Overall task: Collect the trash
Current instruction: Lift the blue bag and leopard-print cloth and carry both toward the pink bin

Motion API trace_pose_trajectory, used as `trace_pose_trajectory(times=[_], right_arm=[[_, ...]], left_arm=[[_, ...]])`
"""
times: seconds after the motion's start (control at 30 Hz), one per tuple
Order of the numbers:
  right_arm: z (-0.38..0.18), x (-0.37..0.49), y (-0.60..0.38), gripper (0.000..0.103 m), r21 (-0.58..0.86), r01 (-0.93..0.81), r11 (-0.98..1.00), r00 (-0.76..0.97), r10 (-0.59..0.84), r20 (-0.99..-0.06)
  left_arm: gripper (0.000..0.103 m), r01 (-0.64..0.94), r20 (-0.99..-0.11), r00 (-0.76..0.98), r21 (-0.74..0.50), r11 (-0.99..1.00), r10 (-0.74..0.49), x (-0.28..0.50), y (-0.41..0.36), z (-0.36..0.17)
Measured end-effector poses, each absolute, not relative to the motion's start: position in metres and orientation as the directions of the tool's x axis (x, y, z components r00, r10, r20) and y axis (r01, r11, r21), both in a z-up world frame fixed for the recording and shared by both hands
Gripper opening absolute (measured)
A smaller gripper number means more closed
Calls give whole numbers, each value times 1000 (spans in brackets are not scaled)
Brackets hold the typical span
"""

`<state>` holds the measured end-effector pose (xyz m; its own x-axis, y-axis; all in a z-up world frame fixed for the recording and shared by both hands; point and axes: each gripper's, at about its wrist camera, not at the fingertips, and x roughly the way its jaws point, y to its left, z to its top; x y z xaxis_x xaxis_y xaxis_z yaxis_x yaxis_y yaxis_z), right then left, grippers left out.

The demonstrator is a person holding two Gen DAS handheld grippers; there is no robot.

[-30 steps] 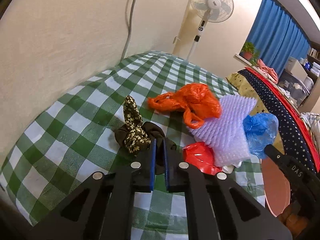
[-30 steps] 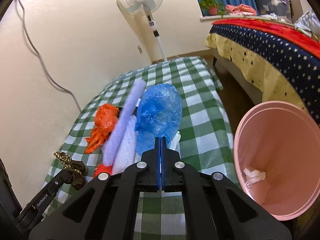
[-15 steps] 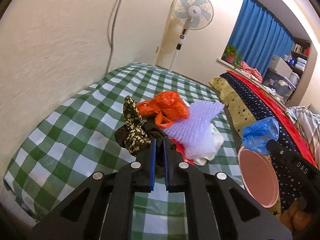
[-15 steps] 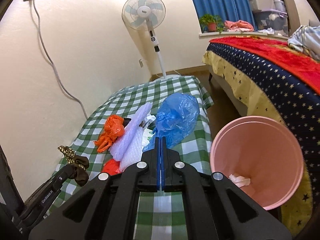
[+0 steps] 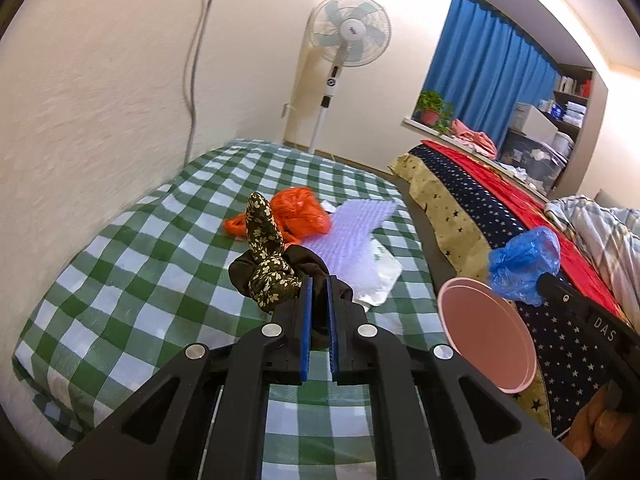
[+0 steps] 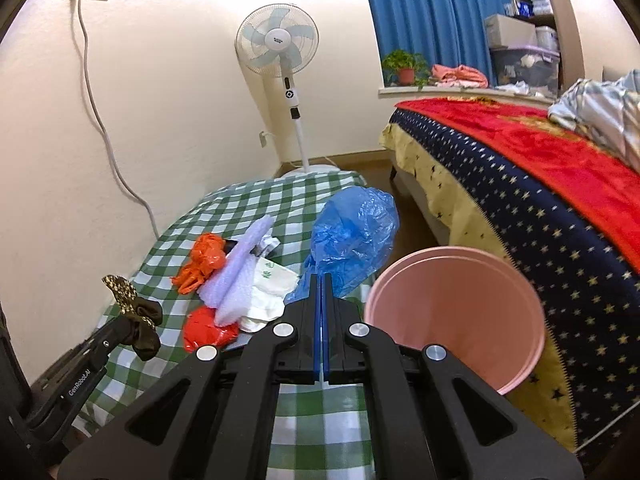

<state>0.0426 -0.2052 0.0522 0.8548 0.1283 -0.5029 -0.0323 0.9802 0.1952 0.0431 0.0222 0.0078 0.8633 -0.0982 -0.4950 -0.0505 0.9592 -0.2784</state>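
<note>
The left gripper (image 5: 318,286) clamps a dark cloth (image 5: 276,268) above the checked table (image 5: 132,264). At the right, a blue bag (image 5: 524,264) hangs just above the pink bin (image 5: 486,334).

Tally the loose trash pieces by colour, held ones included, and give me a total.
Orange bag: 1
Red bag: 1
Blue bag: 1
Lilac foam sheet: 1
White bag: 1
Dark floral cloth: 1
Total: 6

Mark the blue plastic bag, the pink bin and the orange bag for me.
blue plastic bag (image 6: 354,236): right wrist view, on the crinkled middle of the bag.
pink bin (image 6: 460,304): right wrist view, on the bare inner wall.
orange bag (image 5: 300,212): left wrist view, on the bunched main body.
</note>
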Motion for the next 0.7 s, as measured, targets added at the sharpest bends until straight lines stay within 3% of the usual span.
trace_pose_trajectory(times=[0.7], right_arm=[[49,34,-257,0,192,86,978,856,27,-517]], left_arm=[[7,73,-479,857,-252,965,-189,53,-32,6]])
